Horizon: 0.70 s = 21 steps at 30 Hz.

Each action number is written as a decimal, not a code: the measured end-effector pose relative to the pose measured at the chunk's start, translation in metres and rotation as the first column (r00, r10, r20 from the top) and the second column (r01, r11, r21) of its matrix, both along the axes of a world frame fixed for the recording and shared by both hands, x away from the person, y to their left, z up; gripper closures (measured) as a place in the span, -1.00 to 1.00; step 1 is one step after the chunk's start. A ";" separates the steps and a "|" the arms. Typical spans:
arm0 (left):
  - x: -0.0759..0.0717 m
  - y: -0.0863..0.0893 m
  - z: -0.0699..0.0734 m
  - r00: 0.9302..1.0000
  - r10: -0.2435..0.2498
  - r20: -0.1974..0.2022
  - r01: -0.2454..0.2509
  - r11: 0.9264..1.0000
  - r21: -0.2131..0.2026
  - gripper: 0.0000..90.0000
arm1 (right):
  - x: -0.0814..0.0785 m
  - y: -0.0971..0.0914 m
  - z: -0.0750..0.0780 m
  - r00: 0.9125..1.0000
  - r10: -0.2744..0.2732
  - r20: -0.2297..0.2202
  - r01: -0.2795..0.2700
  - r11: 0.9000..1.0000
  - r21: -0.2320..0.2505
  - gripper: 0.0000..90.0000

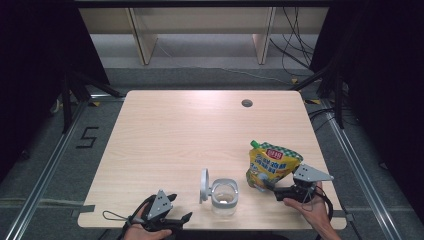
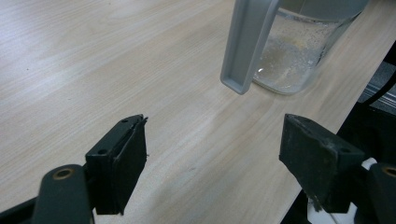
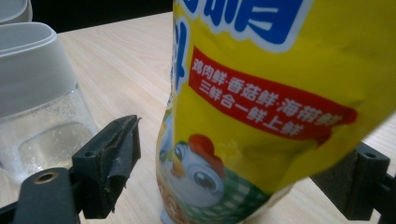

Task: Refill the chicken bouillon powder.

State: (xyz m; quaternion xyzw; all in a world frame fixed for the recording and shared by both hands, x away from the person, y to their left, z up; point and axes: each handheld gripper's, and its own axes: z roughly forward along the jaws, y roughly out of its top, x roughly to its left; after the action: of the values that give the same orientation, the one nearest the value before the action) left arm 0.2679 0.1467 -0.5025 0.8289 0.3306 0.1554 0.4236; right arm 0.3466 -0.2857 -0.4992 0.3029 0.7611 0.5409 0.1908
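1. Between the spread jaws of the right gripper (image 1: pixel 278 191) stands the yellow seasoning pouch (image 1: pixel 270 165), printed with a cartoon chicken and a red label. In the right gripper view the pouch (image 3: pixel 261 107) sits in the gap, one black pad clear of it on one side; the other pad is half hidden behind the bag's edge, so contact there cannot be told. I judge the jaws released around it, not yet clenched.

2. The pouch's long axis rises from the table just ahead of this gripper and leans away from it, with the spout corner at the far top. The jaws bracket its lower part, near the base.

3. Just beyond the right gripper's left jaw stands the clear plastic jar (image 3: pixel 42 116) with a grey collar. In the high view its flip lid (image 1: pixel 204 185) stands open on the side away from the pouch.

4. The left gripper (image 1: pixel 172 212) hangs at the near table edge, jaws wide apart and holding nothing. In its own view the jar (image 2: pixel 299 51) and its grey lid (image 2: pixel 247 44) lie ahead and toward its right jaw, near but not touching.

5. The right hand is plainly the closer one to the pouch; the left is closer to the jar. The coming move likely turns on closing across the pouch's width, then tipping its spout toward the jar mouth.
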 end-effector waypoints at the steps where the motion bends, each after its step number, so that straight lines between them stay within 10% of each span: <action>1: -0.001 -0.001 0.000 1.000 0.001 -0.005 -0.001 1.000 -0.019 -0.50 | 0.004 -0.001 0.000 0.999 0.010 0.033 -0.009 1.000 -0.016 -0.64; 21: 0.000 -0.003 -0.003 1.000 0.001 -0.003 -0.001 1.000 -0.014 -0.50 | 0.009 0.003 -0.003 1.000 0.000 0.006 0.000 0.999 0.041 -0.51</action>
State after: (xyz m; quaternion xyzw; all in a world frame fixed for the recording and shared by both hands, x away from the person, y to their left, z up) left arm 0.2680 0.1440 -0.5055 0.8261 0.3328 0.1520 0.4286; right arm 0.3556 -0.2829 -0.5024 0.3050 0.7492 0.5574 0.1870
